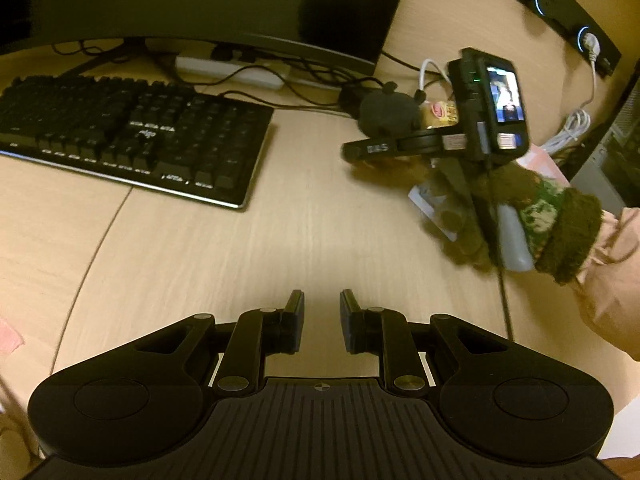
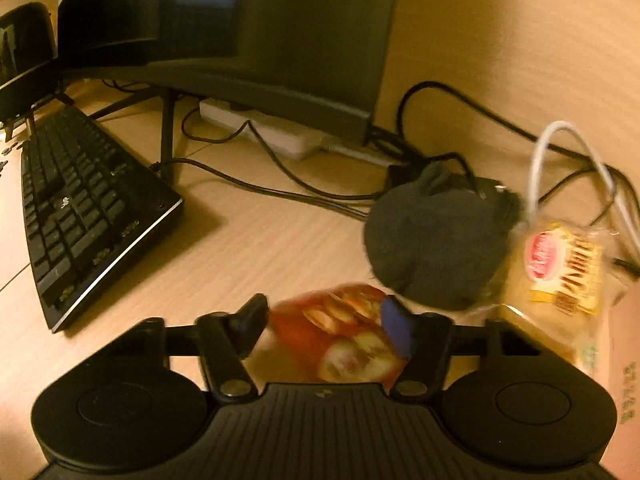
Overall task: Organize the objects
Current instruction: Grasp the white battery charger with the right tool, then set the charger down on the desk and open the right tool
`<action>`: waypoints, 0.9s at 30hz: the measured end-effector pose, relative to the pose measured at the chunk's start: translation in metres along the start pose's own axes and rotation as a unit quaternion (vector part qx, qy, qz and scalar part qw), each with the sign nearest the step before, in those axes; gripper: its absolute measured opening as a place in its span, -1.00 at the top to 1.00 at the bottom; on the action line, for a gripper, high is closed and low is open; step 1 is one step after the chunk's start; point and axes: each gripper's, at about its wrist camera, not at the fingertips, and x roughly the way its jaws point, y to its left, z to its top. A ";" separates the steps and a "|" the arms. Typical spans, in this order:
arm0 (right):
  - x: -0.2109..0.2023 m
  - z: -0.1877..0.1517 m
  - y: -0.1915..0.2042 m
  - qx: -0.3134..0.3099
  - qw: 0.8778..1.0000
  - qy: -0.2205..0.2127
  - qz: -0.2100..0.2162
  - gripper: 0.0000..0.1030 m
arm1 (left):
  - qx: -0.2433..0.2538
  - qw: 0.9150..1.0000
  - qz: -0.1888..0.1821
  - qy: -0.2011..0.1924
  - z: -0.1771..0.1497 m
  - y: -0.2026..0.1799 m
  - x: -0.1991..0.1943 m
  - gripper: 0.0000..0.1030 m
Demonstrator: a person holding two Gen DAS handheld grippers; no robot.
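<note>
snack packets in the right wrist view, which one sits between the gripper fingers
The red snack packet, lying between the right gripper fingers. The yellow snack packet lies off to the right, beside the dark grey cloth bundle.

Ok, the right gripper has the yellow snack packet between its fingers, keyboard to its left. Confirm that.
Not quite: the right gripper has the red snack packet between its fingers, keyboard to its left. The yellow packet lies apart. The right wrist view shows it.

Matt wood-grain desk (image 1: pixel 320 220), glossy snack packet (image 2: pixel 344 336)
</note>
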 end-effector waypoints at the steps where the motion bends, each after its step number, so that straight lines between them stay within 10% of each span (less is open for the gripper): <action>1: -0.005 0.000 -0.003 0.004 1.000 0.000 -0.005 0.11 | 0.001 1.000 -0.003 0.001 0.000 0.000 0.001 0.59; 10: -0.071 -0.054 -0.038 0.069 0.997 0.007 -0.019 0.21 | 0.019 0.999 -0.044 0.012 0.014 -0.026 0.037 0.59; 15: -0.105 -0.085 -0.057 0.136 0.990 0.000 -0.023 -0.48 | 0.033 0.996 -0.074 0.024 0.013 -0.048 0.050 0.59; 19: -0.105 -0.102 -0.054 0.143 0.989 0.018 -0.019 -0.40 | 0.044 0.995 -0.083 0.030 0.011 -0.056 0.055 0.59; 21: -0.102 -0.104 -0.046 0.142 0.990 0.025 -0.014 0.01 | 0.045 0.995 -0.084 0.031 0.011 -0.057 0.056 0.59; 27: -0.105 -0.099 -0.010 0.138 0.989 0.040 0.042 0.06 | 0.038 0.997 -0.068 0.025 0.015 -0.045 0.054 0.59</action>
